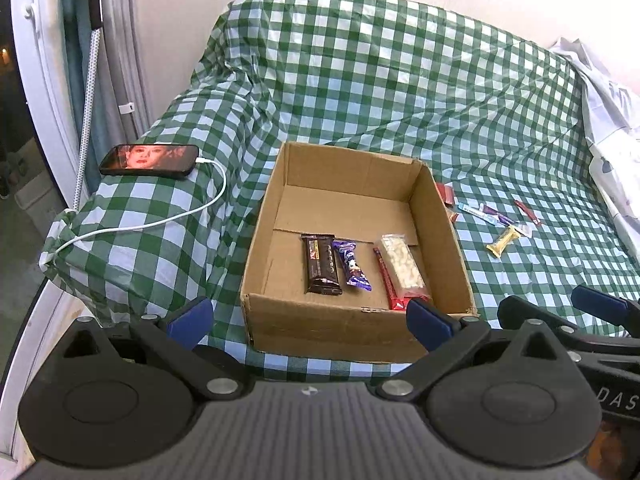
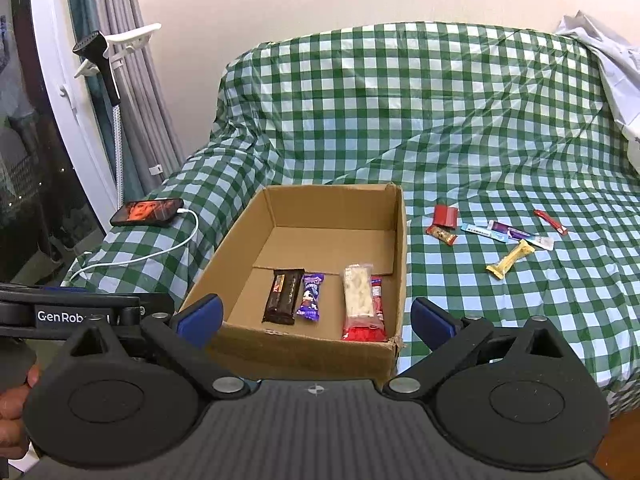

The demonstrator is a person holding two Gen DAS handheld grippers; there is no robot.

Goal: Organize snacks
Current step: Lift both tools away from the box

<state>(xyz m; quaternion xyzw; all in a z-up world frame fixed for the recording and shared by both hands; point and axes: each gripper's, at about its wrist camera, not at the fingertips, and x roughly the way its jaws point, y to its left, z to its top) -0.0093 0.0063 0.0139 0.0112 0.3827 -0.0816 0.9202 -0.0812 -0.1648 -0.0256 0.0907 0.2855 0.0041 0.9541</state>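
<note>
both grippers hang back at the near side of the cardboard box point(image 2: 312, 360), and both are empty. the right gripper point(image 2: 316, 320) has its blue pads spread wide, nothing between them, so it looks free for the next pick. the left gripper point(image 1: 308, 320) is spread wide too, with only the box's near wall showing in the gap.

inside the box, four snacks lie in a row along the near wall, long sides parallel: the dark brown bar point(image 2: 283, 297), the purple wrapper point(image 2: 310, 297) just beside it at 3 o'clock, then a gap, then the white bar point(image 2: 359, 295) lying partly on the red pack point(image 2: 374, 312). laid like that, i'd say, to keep the far half of the floor free.

the rest wait on the green checked cloth point(image 2: 480, 120), out at 3 o'clock from the box: a red square packet point(image 2: 446, 216), a small orange-brown bar point(image 2: 441, 235) touching its near edge, a light blue stick point(image 2: 482, 232), a purple stick point(image 2: 520, 235), a thin red stick point(image 2: 551, 222) furthest out, and the yellow bar point(image 2: 511, 265) nearest. they lie loose and apart, easy to take singly.

so the job looks under halfway. the loose pile is on the right gripper's side, so that claw is the natural one to go. a phone point(image 2: 147, 212) on its white cable point(image 2: 160, 256) sits at 9 o'clock, well clear.
</note>
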